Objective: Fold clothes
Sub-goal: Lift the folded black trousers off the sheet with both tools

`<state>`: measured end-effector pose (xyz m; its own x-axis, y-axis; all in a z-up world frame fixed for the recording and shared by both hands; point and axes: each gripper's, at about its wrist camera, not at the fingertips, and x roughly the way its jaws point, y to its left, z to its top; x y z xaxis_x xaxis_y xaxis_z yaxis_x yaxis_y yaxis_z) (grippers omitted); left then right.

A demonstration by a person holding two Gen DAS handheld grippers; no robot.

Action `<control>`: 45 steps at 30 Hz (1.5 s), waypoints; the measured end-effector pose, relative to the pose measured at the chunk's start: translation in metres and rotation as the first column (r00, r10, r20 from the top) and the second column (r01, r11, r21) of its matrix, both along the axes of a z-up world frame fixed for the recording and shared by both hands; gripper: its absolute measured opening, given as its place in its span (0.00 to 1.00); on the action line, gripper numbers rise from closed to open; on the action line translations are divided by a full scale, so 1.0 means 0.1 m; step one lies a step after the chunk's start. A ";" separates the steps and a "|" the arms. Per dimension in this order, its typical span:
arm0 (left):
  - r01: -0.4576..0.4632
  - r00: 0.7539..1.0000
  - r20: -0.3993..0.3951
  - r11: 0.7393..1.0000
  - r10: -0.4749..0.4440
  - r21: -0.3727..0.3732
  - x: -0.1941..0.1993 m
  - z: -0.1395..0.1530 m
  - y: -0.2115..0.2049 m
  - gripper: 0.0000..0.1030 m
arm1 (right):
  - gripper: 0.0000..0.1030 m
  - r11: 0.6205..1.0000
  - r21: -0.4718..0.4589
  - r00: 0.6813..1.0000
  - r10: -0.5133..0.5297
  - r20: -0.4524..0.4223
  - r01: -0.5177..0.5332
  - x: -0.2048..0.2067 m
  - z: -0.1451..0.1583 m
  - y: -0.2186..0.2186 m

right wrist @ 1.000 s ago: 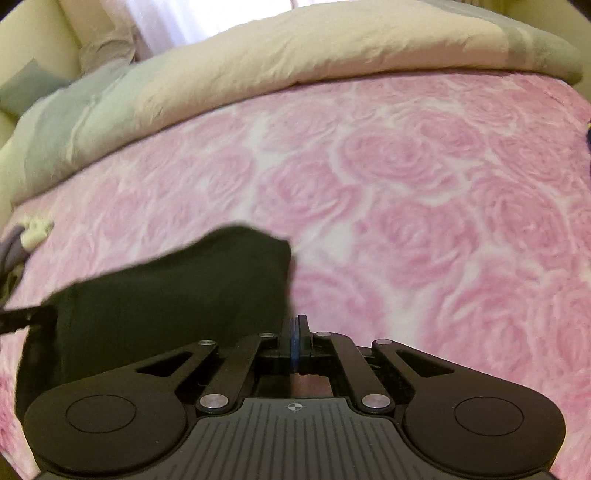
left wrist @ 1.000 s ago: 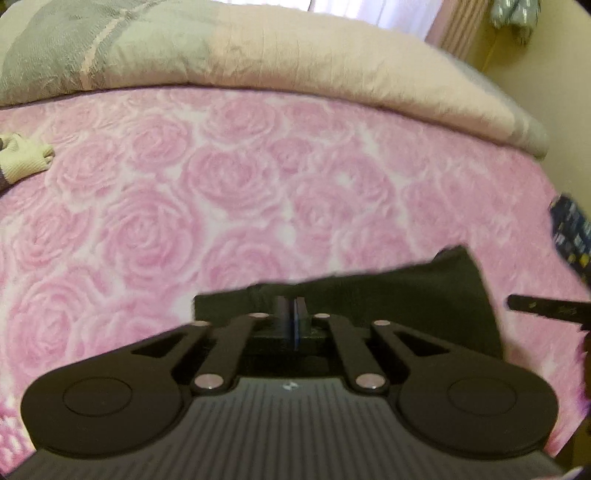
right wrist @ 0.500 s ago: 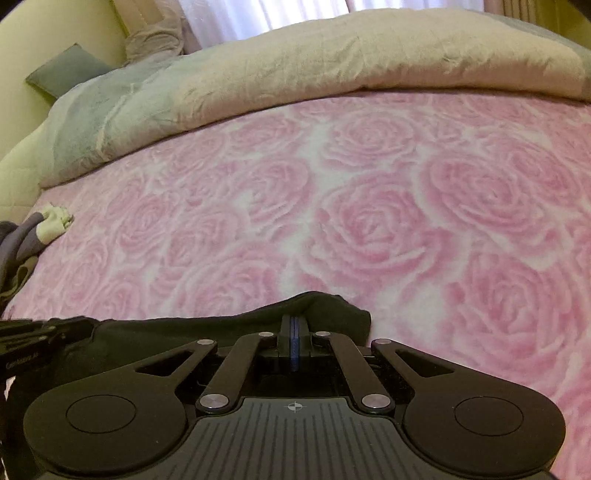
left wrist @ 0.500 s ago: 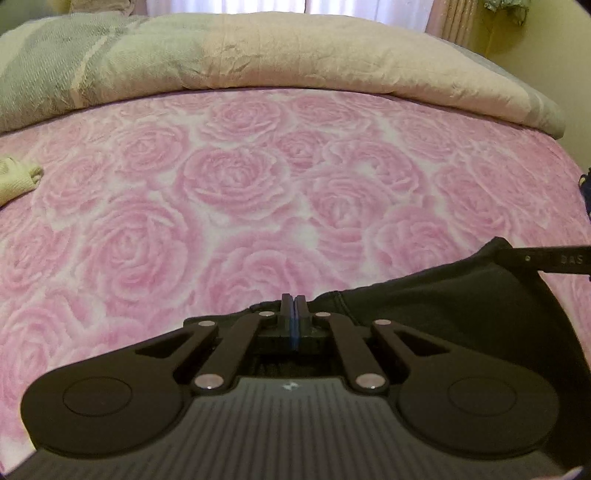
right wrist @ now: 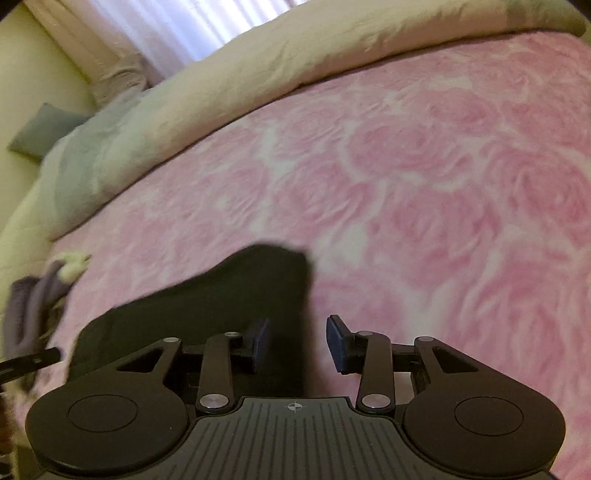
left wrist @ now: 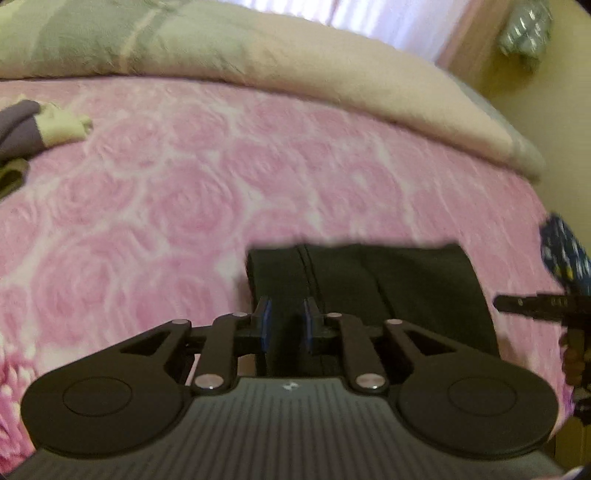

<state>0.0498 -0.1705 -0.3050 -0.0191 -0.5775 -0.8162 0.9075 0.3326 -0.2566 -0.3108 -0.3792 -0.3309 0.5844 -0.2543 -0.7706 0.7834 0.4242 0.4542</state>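
Left wrist view: black garment (left wrist: 388,288), seemingly folded, on pink rose blanket (left wrist: 221,177).

Rose-patterned bed (left wrist: 229,177), bright curtained window (right wrist: 177,22) behind

Garment (left wrist: 388,284): black, plain. Blanket (left wrist: 258,184): pink with paler rose pattern. Duvet (left wrist: 258,51): cream, with grey-green band (left end, left view). Clothes pile (left wrist: 33,129): purple and pale yellow. Cloth (left wrist: 565,251) at right edge: dark blue, small light print. Gripper pads (right wrist: 262,339): blue on black.
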 end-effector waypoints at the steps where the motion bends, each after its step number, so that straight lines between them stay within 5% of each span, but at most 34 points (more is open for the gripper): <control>1: -0.009 1.000 -0.004 0.999 0.009 0.033 -0.01 -0.10 0.02 0.13 | 0.37 1.000 0.018 1.000 0.013 -0.016 -0.013 0.01 -0.04 0.07; 5: -0.162 0.984 -0.071 0.986 0.164 0.035 0.19 -0.17 0.15 0.30 | 0.40 0.995 0.097 0.999 -0.016 -0.033 0.019 -0.03 -0.18 0.20; 8: -0.222 0.957 -0.188 0.975 0.223 0.025 0.38 -0.16 0.28 0.45 | 0.83 0.991 0.108 0.997 -0.071 -0.021 0.073 -0.16 -0.13 0.14; 10: -0.262 0.929 -0.264 0.965 0.258 0.022 0.52 -0.15 0.36 0.52 | 0.83 0.988 0.124 0.995 -0.096 0.013 0.094 -0.27 -0.11 0.09; 17: -0.338 0.742 -0.597 0.939 0.305 0.060 0.80 -0.61 0.41 0.63 | 0.83 0.956 0.278 0.984 -0.133 0.119 0.095 -0.43 -0.25 -0.07; 21: -0.291 0.730 -0.621 0.952 0.286 0.096 0.84 -0.88 0.33 0.67 | 0.83 0.946 0.315 0.981 -0.124 0.146 0.073 -0.39 -0.36 -0.02; 28: -0.225 0.670 -0.716 0.973 0.197 0.057 0.82 -1.04 0.20 0.68 | 0.83 0.943 0.330 0.975 -0.112 0.190 0.044 -0.30 -0.48 -0.05; 32: -0.158 0.703 -0.698 0.987 0.139 0.038 0.76 -1.07 0.05 0.67 | 0.83 0.936 0.350 0.968 -0.131 0.215 0.049 -0.29 -0.53 -0.08; 41: -0.125 0.698 -0.705 0.991 0.120 0.046 0.72 -1.09 -0.05 0.64 | 0.81 0.925 0.378 0.951 -0.071 0.302 -0.051 -0.10 -0.65 -0.07; 45: -0.114 0.707 -0.697 0.992 0.121 0.057 0.71 -1.09 -0.10 0.61 | 0.60 0.919 0.394 0.949 -0.112 0.294 -0.014 -0.11 -0.72 -0.09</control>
